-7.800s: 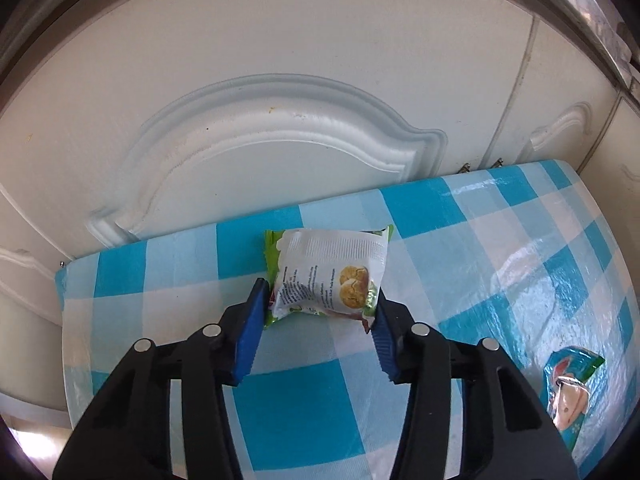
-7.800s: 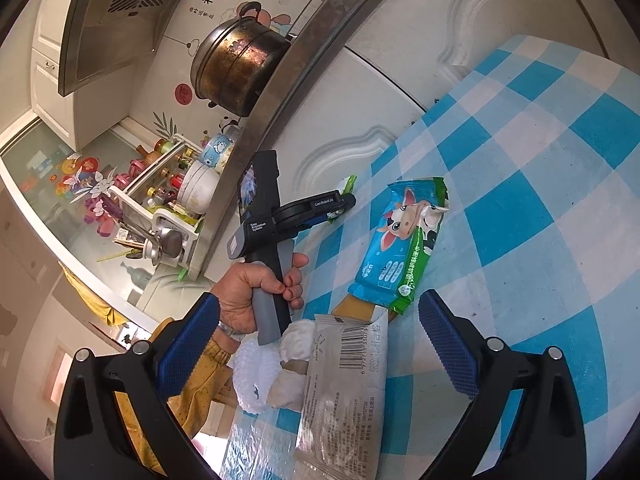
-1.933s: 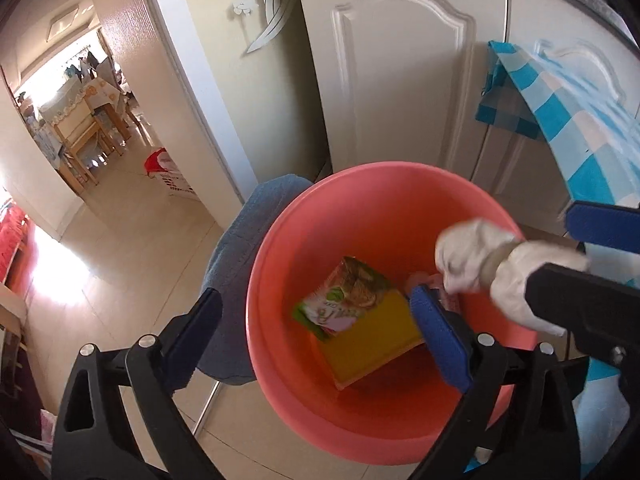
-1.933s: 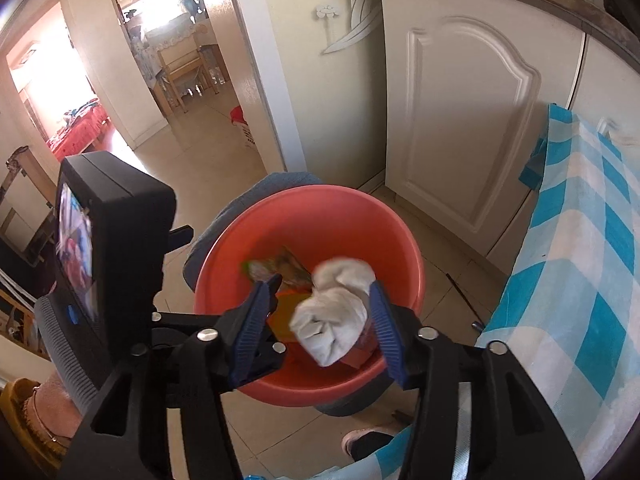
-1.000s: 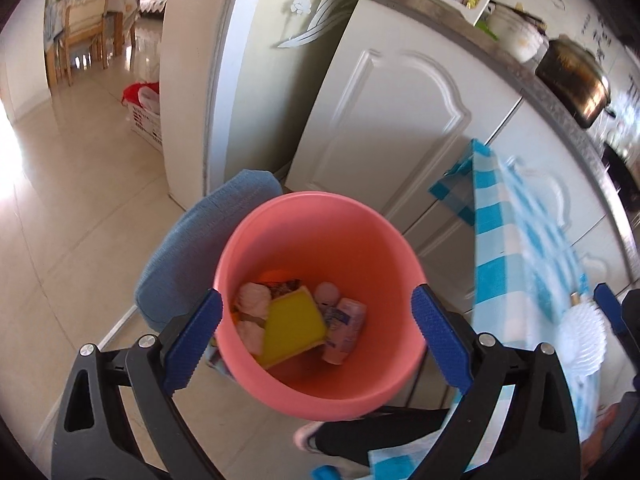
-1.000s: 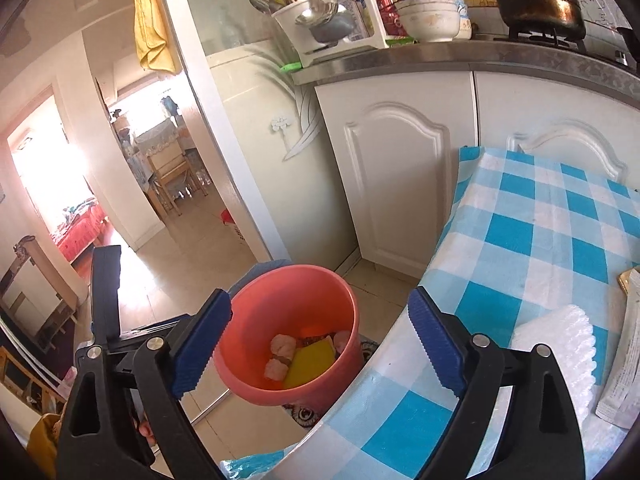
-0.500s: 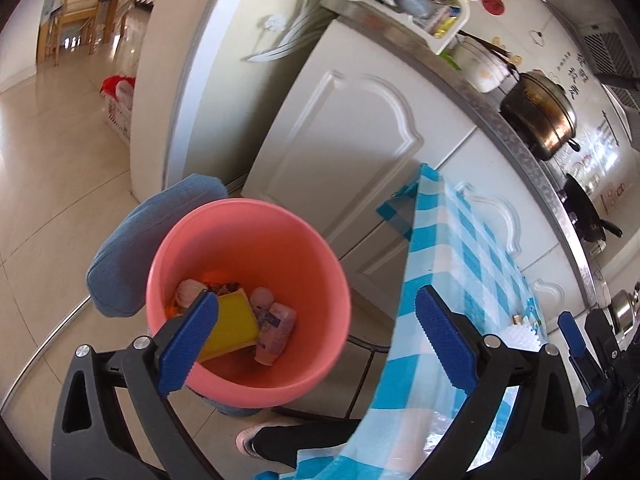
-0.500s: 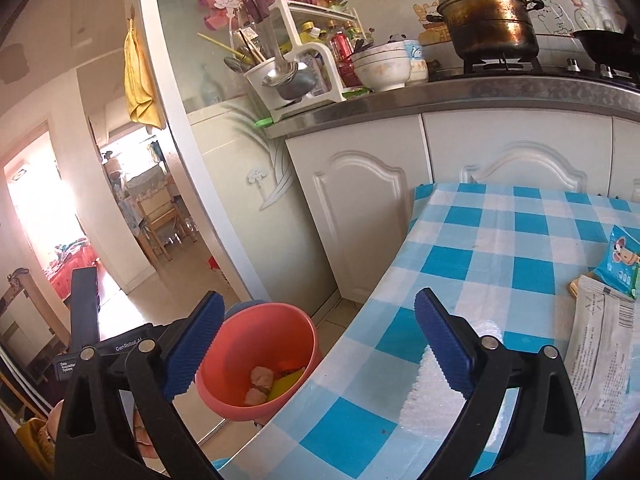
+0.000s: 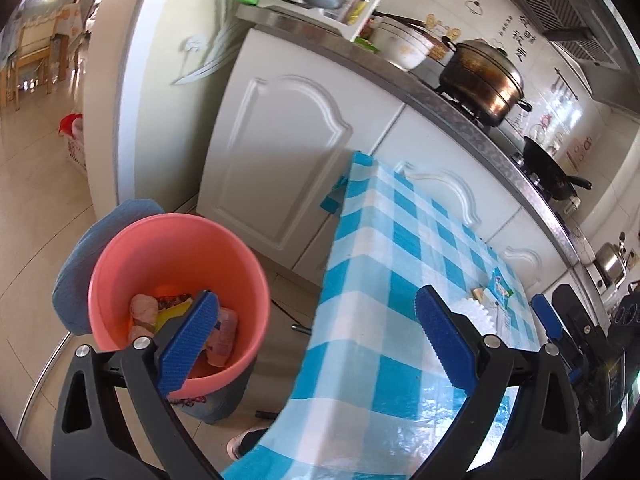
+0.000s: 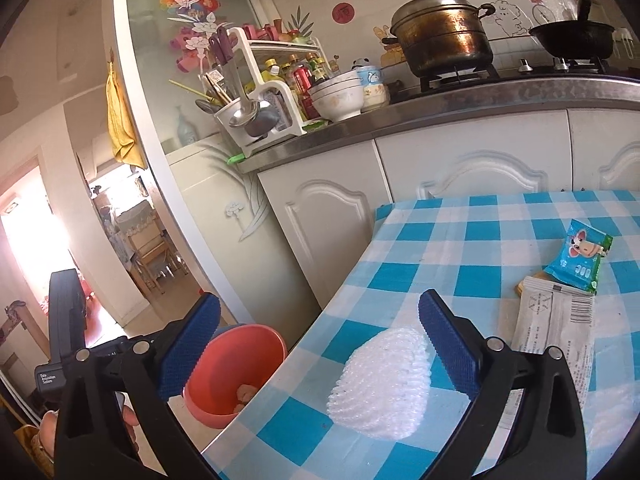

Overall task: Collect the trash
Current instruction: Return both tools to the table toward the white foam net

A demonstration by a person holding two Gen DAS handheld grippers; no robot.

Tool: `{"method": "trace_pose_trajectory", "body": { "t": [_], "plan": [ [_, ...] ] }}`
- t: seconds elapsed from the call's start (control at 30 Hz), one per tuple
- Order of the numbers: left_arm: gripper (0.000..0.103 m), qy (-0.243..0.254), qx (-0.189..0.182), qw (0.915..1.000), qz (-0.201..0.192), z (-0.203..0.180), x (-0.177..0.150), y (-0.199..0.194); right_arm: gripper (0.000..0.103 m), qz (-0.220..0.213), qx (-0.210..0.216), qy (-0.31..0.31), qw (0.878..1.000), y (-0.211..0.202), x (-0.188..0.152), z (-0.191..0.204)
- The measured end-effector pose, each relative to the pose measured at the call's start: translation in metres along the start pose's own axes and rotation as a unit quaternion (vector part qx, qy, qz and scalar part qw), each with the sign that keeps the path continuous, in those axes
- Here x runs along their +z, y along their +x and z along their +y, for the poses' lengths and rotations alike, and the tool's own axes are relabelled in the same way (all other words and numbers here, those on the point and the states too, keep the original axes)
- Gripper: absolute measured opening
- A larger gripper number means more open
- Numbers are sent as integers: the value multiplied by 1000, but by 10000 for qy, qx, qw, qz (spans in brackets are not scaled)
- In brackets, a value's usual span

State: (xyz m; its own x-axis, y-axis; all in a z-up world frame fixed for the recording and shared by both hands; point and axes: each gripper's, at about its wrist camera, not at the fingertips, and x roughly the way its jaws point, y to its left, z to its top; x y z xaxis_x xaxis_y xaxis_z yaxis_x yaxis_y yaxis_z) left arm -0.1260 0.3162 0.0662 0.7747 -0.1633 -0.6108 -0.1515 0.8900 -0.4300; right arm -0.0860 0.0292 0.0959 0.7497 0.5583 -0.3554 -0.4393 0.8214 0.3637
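My left gripper (image 9: 314,340) stands open and empty above the gap between the pink bucket (image 9: 120,240) and the table. The bucket holds several discarded pieces. On the blue-checked tablecloth (image 10: 472,236) lie a white foam net (image 10: 384,384), a grey-white wrapper (image 10: 556,332) and a blue snack packet (image 10: 580,260). My right gripper (image 10: 318,350) hovers over the table's near-left corner. Its jaws are opening and grip nothing; the foam net lies on the cloth just ahead, beside the right pad (image 10: 448,348). The net (image 9: 478,312) and packet (image 9: 500,284) also show in the left wrist view.
White kitchen cabinets (image 10: 472,168) run behind the table, with a pot (image 10: 444,36), a pan and a dish rack on the counter. A blue-grey stool (image 9: 72,280) sits under the bucket. A shoe (image 9: 244,440) shows below the table edge. A doorway opens at the left.
Both views have swung away from the bucket toward the table. The bucket slid down and left, and the foam net has grown larger in the right wrist view. Both grippers stay empty.
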Motion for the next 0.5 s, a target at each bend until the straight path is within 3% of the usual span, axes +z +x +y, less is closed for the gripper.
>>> {"method": "trace_pose_trajectory", "body": {
  "t": [0.27,0.5],
  "plan": [
    [99,644,17,9978,123,-48,-11,5,98,-288,-227,64,9993,-22,6,-36],
    [99,1254,-170,9917,228,-93,-29,11,98,-311,-306,828,9956,-39,12,-95]
  ]
}}
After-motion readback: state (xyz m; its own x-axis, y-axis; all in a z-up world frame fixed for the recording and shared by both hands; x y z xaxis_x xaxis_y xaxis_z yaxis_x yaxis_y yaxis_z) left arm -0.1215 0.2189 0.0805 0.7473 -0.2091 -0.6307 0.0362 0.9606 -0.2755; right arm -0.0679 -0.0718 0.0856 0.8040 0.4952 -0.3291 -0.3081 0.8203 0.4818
